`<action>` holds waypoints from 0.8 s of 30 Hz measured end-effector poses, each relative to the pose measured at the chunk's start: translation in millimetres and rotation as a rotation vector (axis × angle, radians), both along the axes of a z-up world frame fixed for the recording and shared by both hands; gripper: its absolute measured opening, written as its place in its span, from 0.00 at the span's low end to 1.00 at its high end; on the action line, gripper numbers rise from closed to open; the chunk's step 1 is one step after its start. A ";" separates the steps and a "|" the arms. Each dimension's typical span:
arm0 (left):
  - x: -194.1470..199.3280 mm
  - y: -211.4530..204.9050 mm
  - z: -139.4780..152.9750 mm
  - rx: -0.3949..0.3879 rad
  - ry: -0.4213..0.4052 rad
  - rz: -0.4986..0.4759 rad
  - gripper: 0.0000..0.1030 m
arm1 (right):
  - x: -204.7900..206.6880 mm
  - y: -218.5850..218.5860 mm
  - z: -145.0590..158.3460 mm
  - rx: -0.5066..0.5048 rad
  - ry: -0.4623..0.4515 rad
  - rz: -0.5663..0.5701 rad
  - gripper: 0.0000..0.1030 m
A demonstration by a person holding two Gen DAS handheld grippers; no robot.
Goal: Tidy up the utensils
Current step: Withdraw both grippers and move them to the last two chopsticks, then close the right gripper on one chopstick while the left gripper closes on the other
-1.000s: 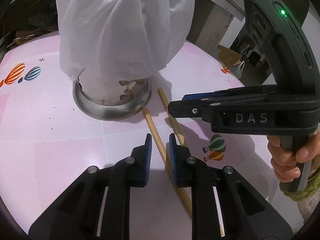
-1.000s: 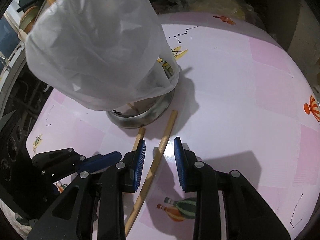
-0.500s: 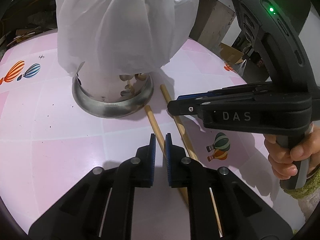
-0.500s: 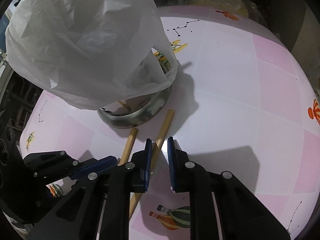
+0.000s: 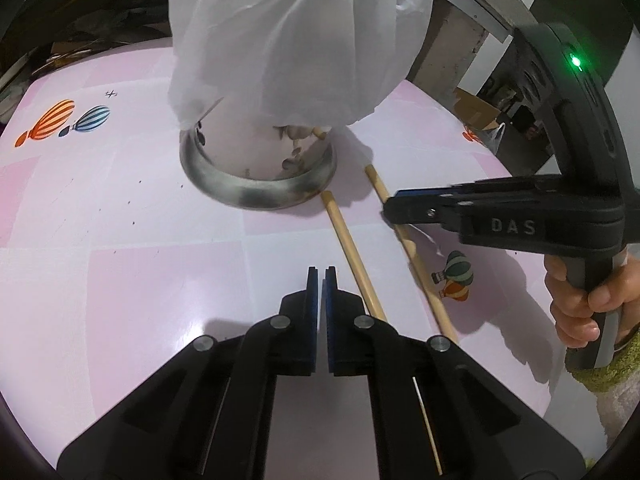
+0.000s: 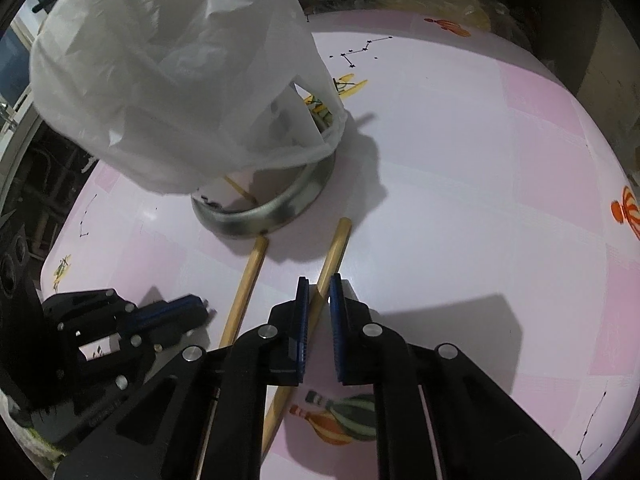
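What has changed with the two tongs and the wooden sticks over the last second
Both tongs closed. The left tongs shut on nothing; the near wooden stick now lies just right of them rather than between the fingers. The right tongs narrowed around the far wooden stick. Both sticks are flat on the pink table as before, ends by the metal holder under its plastic bag.

Pink tablecloth (image 5: 120,280) with balloon prints (image 5: 454,276), cardboard box (image 5: 478,110) beyond
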State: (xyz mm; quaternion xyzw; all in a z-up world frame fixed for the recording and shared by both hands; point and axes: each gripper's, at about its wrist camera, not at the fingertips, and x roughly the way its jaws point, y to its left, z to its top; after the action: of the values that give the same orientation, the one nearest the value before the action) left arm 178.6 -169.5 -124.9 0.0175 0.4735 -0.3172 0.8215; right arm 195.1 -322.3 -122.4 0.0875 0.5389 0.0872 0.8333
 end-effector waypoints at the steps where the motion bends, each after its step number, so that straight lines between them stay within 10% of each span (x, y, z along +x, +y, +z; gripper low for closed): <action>1: -1.0 0.4 0.3 0.000 0.000 -0.001 0.03 | -2.6 -1.2 -0.2 0.001 0.000 -0.001 0.10; 24: 7.1 -40.5 3.2 0.053 -0.016 0.003 0.09 | -58.7 -30.0 -6.3 0.029 -0.019 -0.031 0.10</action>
State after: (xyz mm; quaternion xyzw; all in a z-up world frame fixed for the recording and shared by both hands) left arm 185.7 -210.0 -121.8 0.0408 0.4754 -0.3032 0.8249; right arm 136.5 -352.3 -128.6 0.1072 0.5282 0.0829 0.8382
